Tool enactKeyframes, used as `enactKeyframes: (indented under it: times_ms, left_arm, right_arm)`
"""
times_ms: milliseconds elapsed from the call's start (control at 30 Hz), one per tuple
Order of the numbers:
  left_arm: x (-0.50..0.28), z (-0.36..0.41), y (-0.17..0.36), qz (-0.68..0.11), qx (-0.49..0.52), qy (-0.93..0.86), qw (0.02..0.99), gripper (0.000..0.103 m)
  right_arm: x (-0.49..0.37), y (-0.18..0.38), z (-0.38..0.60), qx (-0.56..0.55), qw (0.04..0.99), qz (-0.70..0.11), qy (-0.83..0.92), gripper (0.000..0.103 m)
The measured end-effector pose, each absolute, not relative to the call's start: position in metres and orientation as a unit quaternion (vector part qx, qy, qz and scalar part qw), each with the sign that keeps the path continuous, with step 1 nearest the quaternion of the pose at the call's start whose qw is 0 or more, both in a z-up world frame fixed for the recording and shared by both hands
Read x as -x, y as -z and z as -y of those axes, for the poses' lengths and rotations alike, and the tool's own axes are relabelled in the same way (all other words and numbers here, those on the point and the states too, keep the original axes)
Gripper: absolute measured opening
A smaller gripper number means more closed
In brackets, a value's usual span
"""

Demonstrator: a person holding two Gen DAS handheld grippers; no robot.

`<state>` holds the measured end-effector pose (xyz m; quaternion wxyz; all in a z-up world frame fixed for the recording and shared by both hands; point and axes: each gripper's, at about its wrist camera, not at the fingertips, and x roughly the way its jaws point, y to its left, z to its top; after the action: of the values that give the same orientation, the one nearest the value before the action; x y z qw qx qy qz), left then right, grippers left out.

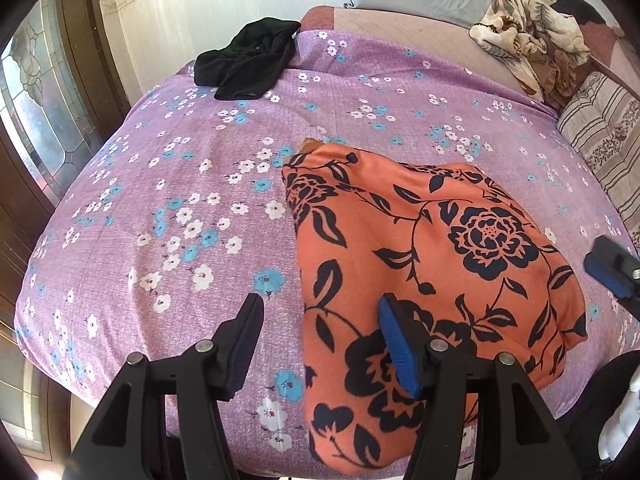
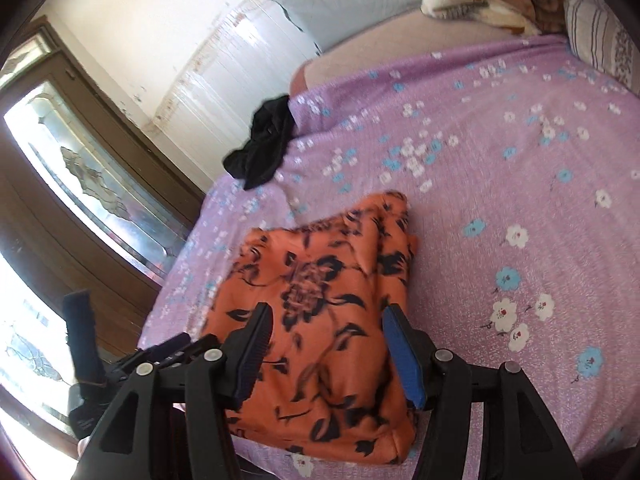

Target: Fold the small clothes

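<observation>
Currently, left wrist view: left gripper (image 1: pixel 320 312) jaws spread, nothing between the pads, hovering over the near left edge of the folded orange floral garment (image 1: pixel 420 264). Garment lies flat on the purple flowered bedspread (image 1: pixel 160 200), right of centre, near the bed's front edge. Open bedspread to its left and beyond it. Black garment (image 1: pixel 248 64) bunched at the far left edge, well apart. Crumpled beige blanket (image 1: pixel 528 44) at far right, striped pillow (image 1: pixel 600 140) along the right edge. Right gripper's fingertip pokes in at the right margin, just beside the orange fold.

Right wrist view: right gripper (image 2: pixel 326 316) jaws apart and empty, over the orange garment's near end. Motion blur on the fabric. Clear bedspread to the right; bed edge and glazed wooden door (image 2: pixel 80 152) to the left. Left gripper (image 2: pixel 160 352) visible low left.
</observation>
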<state>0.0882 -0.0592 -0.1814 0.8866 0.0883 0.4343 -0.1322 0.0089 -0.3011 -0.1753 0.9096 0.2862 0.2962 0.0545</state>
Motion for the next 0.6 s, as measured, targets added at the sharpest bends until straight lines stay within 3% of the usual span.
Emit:
enactKeyframes:
  times_ms: [233, 467, 600]
  left_arm:
    - [-0.080, 0.048, 0.178, -0.430, -0.088, 0.125, 0.890, 0.062]
    - [-0.081, 0.044, 0.194, -0.437, -0.096, 0.115, 0.887, 0.076]
    - [-0.084, 0.040, 0.207, -0.440, -0.099, 0.113, 0.886, 0.083]
  right_arm:
    - [-0.007, 0.165, 0.282, -0.290, 0.909, -0.282, -0.098, 0.061]
    - [-0.027, 0.224, 0.284, -0.337, 0.853, -0.391, -0.078, 0.059]
    - [-0.028, 0.230, 0.290, -0.354, 0.846, -0.390, -0.084, 0.055]
